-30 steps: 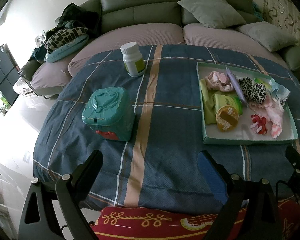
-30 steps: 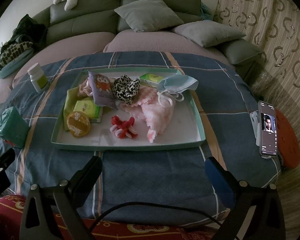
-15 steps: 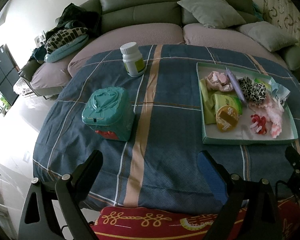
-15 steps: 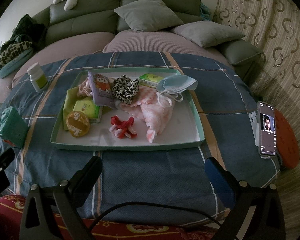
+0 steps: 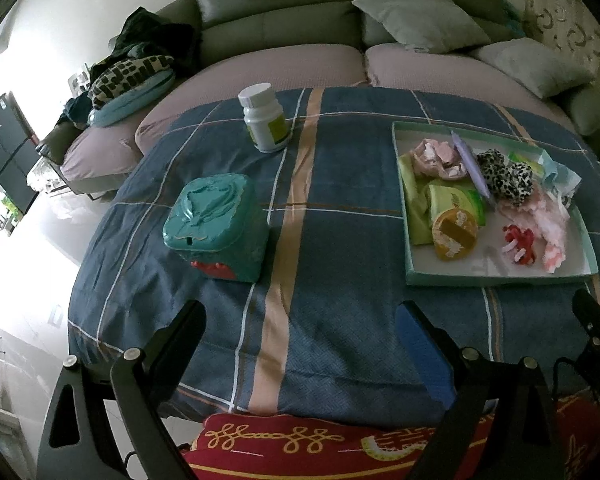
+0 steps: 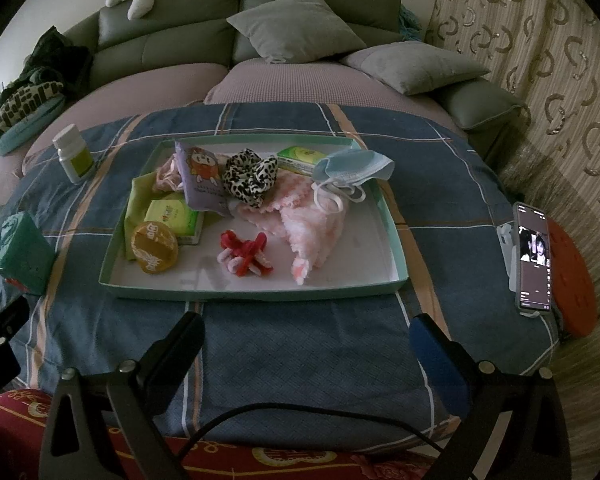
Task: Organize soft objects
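A mint-green tray (image 6: 392, 236) (image 5: 500, 280) lies on the blue plaid cloth. In it lie a pink fluffy cloth (image 6: 312, 224), a leopard scrunchie (image 6: 250, 176), a blue face mask (image 6: 352, 168), a red and pink hair tie (image 6: 246, 254), a purple pouch (image 6: 200, 172), green tissue packs (image 6: 174, 216) and a yellow round item (image 6: 154, 246). My right gripper (image 6: 306, 340) is open and empty, near the table's front edge, short of the tray. My left gripper (image 5: 300, 324) is open and empty, left of the tray.
A teal box (image 5: 216, 228) and a white pill bottle (image 5: 265, 117) stand on the cloth left of the tray. A phone (image 6: 534, 258) stands at the table's right edge by an orange stool (image 6: 572, 276). A sofa with cushions (image 6: 296, 28) lies behind.
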